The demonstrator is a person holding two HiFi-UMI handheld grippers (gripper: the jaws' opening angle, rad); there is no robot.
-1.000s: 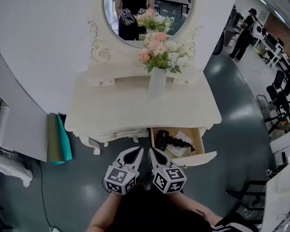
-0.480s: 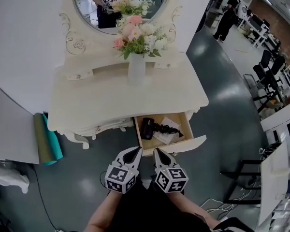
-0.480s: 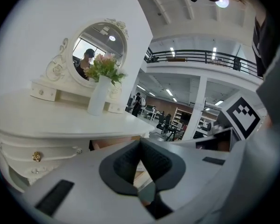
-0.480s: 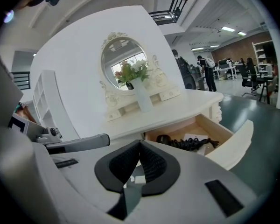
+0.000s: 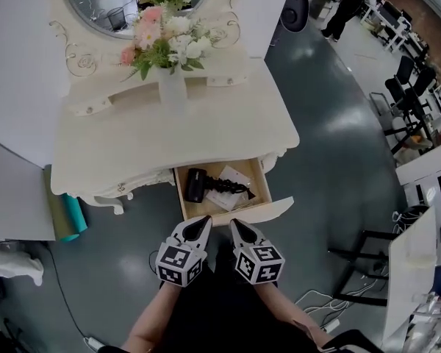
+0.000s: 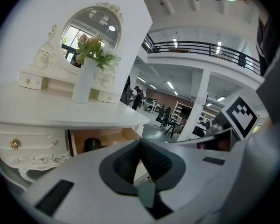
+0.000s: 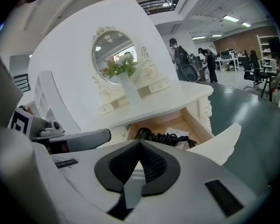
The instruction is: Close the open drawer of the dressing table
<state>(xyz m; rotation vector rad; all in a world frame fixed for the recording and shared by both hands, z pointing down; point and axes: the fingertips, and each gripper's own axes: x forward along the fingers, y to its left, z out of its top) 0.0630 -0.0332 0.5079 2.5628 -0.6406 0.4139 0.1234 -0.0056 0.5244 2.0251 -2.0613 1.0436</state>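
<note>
Head view shows your left gripper (image 5: 206, 219) and right gripper (image 5: 233, 223) side by side just near of the open drawer (image 5: 268, 210), which juts from the dressing table's (image 5: 132, 149) right half; both pairs of fingers are pressed together, holding nothing

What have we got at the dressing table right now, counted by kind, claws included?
claws: 2, the left claw and the right claw, both shut and empty
open drawer: 1
hair dryer, in that drawer: 1
white paper, in that drawer: 1
vase of flowers: 1
mirror: 1
Total: 7
</note>
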